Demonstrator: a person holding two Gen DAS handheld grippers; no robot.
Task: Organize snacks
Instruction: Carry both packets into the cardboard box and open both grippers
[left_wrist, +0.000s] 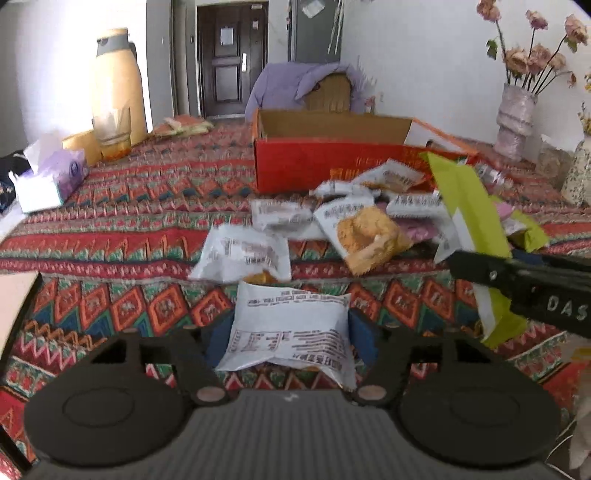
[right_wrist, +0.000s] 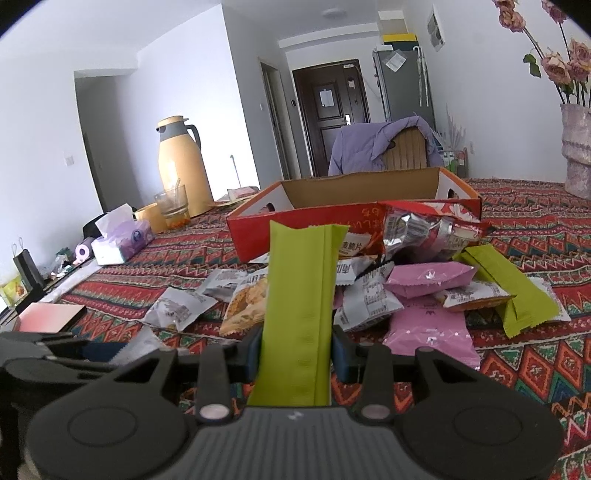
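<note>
Left fingers (left_wrist: 288, 328) clasp white snack packet (left_wrist: 291, 328) | right fingers (right_wrist: 295, 350) grip green packet (right_wrist: 301, 295) | print unreadable

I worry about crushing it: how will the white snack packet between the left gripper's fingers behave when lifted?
The white snack packet looks puffed and thin-walled, so probably light and easily squashed. Its glossy film may slip. Held between the left gripper fingers, its loose ends would likely droop.

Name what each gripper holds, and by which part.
Right gripper: green packet, gripped near its lower end. Left gripper: white packet, by its side edges.
</note>
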